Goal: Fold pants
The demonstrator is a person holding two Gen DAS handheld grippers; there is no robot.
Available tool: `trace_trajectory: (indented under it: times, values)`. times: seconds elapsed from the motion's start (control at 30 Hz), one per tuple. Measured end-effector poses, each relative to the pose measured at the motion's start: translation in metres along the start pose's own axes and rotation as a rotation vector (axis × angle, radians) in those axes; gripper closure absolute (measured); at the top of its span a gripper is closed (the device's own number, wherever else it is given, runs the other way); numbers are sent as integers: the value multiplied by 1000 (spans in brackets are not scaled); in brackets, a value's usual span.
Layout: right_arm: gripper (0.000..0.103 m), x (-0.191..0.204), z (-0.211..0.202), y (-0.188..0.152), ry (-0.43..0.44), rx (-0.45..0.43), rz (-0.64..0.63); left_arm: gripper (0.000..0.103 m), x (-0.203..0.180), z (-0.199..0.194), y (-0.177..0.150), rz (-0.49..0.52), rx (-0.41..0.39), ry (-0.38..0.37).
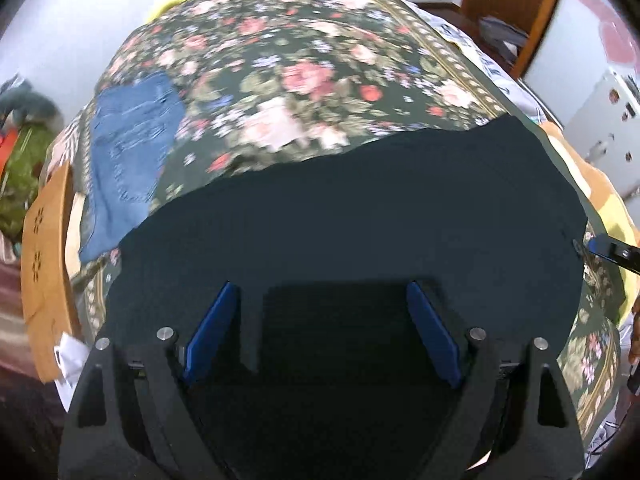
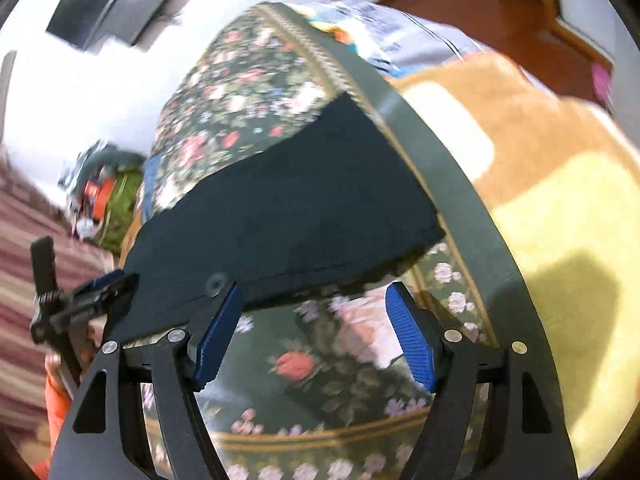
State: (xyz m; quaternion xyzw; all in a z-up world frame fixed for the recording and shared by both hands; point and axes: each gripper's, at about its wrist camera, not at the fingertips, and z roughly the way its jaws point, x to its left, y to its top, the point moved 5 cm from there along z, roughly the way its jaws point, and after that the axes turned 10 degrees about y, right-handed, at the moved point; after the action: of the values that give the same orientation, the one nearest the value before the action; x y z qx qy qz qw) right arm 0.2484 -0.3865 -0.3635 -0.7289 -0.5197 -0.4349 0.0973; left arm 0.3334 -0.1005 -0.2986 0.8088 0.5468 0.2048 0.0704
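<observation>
Dark navy pants [image 1: 360, 208] lie flat across a floral bedspread [image 1: 300, 60]. My left gripper [image 1: 320, 286] hangs over the cloth, pointing steeply down, its blue pads wide apart and nothing pinched between them. In the right wrist view the pants [image 2: 300, 208] show their waistband edge and a button [image 2: 216, 282]. My right gripper [image 2: 315, 289] stands open just short of that edge, with its left finger [image 2: 218, 336] beside the button and bedspread [image 2: 320, 360] under the gap. Each gripper shows in the other's view: the right gripper [image 1: 612, 250] and the left gripper [image 2: 100, 292].
Folded blue jeans [image 1: 132, 148] rest on the bedspread to the far left. An orange and yellow blanket [image 2: 540, 200] covers the bed's right side. A wooden bed board [image 1: 44, 248] stands at the left edge, with clutter on the floor beyond it.
</observation>
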Motion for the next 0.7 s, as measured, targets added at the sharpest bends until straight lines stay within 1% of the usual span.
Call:
trace_trajectory:
  times: [0.1, 0.17, 0.27, 0.33, 0.37, 0.43, 0.47, 0.5, 0.57, 0.63, 0.7]
  values:
    - [32, -10, 14, 3, 14, 23, 58, 15, -13, 4, 10, 28, -1, 0]
    - [32, -16, 25, 6, 34, 33, 98, 15, -19, 8, 16, 27, 10, -18]
    - [36, -16, 32, 14, 41, 16, 97, 15, -27, 12, 22, 27, 15, -32]
    - [46, -16, 35, 22, 13, 6, 86, 15, -31, 13, 26, 26, 14, -37]
    - [58, -18, 37, 25, -9, 4, 78, 15, -33, 14, 28, 25, 14, -40]
    - [88, -22, 40, 31, -31, 8, 61, 15, -36, 15, 31, 19, 14, -49]
    - [94, -24, 40, 34, -30, 3, 57, 15, -37, 15, 32, 15, 12, -52]
    - [96, -25, 39, 38, -29, -6, 53, 15, -37, 15, 33, 9, 10, -54]
    - [98, -26, 28, 47, -36, -60, 23, 16, -37, 12, 35, -2, -1, -52]
    - [99, -24, 14, 57, -54, -110, -20, 16, -34, 6, 36, -21, -29, -40]
    - [99, -19, 3, 62, -66, -136, -42, 16, -28, -5, 38, -43, -64, -33]
